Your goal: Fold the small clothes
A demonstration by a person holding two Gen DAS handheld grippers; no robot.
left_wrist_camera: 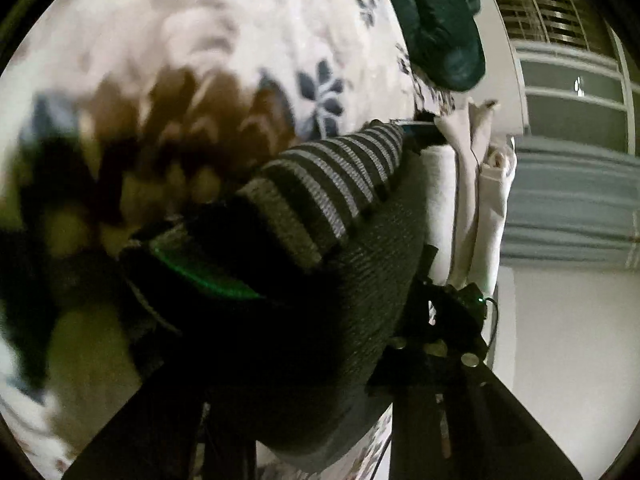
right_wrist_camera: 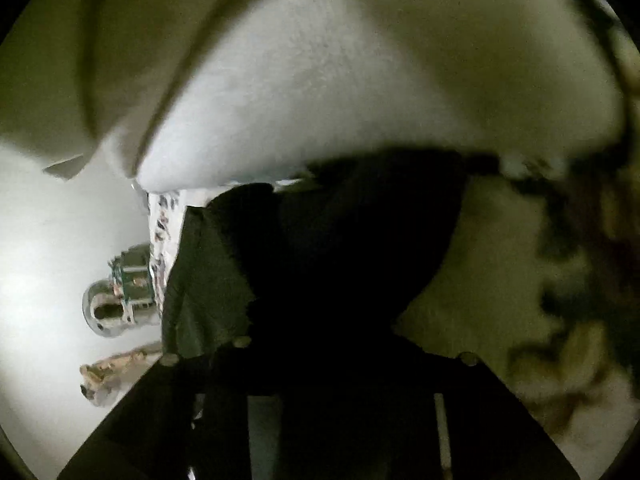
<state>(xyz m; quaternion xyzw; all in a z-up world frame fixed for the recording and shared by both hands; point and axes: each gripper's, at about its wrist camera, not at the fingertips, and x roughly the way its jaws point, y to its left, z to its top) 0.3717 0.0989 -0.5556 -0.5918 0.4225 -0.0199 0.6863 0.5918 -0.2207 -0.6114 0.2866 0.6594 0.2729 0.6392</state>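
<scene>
In the left wrist view a dark knitted sock with grey stripes (left_wrist_camera: pixel 320 200) lies across my left gripper (left_wrist_camera: pixel 304 320) and hides its fingers; the gripper looks shut on it. The other gripper (left_wrist_camera: pixel 452 320) shows at the sock's right edge, beside a pale cloth (left_wrist_camera: pixel 480 184). In the right wrist view a dark cloth (right_wrist_camera: pixel 320 264) fills the space over my right gripper (right_wrist_camera: pixel 328 320), which looks shut on it; the fingertips are hidden. A white cloth (right_wrist_camera: pixel 320 92) hangs close above.
A floral bedsheet (left_wrist_camera: pixel 240 40) lies beneath. A dark green garment (left_wrist_camera: pixel 440 20) sits at the top. A window with blinds (left_wrist_camera: pixel 552 12) and a wall are on the right. A metal fitting (right_wrist_camera: pixel 116 292) shows at the left.
</scene>
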